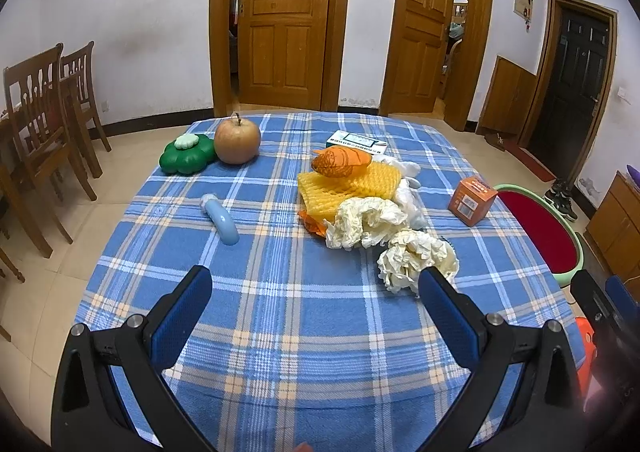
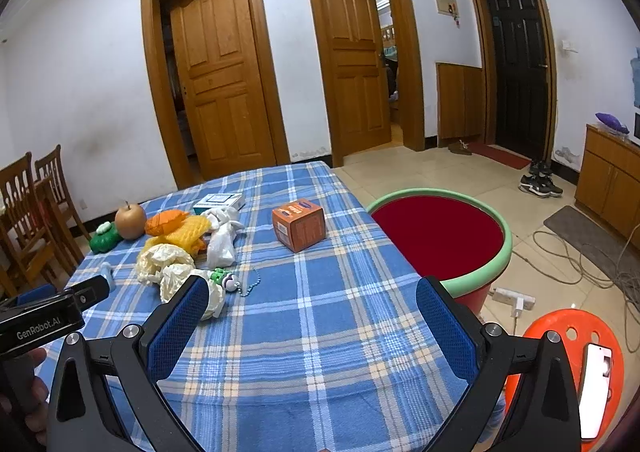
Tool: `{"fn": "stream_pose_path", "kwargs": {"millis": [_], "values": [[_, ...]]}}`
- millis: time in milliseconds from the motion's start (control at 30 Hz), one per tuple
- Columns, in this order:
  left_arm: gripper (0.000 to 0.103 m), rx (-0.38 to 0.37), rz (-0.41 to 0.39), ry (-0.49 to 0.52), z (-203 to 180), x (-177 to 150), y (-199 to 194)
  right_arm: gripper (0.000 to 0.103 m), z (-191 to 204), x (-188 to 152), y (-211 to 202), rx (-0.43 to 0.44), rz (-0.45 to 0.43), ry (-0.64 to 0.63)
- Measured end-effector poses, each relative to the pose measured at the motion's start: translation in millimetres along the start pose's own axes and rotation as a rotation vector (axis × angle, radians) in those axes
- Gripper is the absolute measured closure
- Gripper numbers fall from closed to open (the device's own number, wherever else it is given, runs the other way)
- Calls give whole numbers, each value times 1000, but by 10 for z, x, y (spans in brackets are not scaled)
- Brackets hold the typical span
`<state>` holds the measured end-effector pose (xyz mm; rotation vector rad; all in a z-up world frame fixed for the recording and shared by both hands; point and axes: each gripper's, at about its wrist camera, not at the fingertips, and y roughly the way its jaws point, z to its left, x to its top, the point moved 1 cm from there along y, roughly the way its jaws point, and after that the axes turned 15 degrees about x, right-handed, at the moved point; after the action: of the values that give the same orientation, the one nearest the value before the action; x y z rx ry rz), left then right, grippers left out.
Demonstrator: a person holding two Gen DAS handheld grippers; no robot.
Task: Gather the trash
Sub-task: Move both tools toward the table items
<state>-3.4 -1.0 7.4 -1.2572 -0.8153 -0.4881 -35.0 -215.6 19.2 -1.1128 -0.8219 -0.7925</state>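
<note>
Trash all over the blue plaid tablecloth [image 1: 280, 312], and by the look of it nothing is collected yet: the red tub with the green rim [image 2: 500, 228] off the table's right edge looks empty. Left gripper [image 1: 316, 292] hovers with its blue pads spread wide, gripping nothing; nearest crumpled cream paper wad [image 1: 416, 258] sits just beyond its right finger, not between the two. A second wad [image 1: 368, 222], yellow foam netting [image 1: 348, 182] and white plastic bag [image 2: 222, 242] lie farther back. Right gripper [image 2: 314, 304] is spread wide too, over bare cloth, with the small orange box [image 2: 299, 225] farther ahead.
</note>
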Motion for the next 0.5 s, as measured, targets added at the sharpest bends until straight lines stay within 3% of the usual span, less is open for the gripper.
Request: {"fn": "stream_pose_path", "kwargs": {"millis": [500], "values": [[2,8,-2,3,84,51,-23,0,39,21,22,16,10,3]]}}
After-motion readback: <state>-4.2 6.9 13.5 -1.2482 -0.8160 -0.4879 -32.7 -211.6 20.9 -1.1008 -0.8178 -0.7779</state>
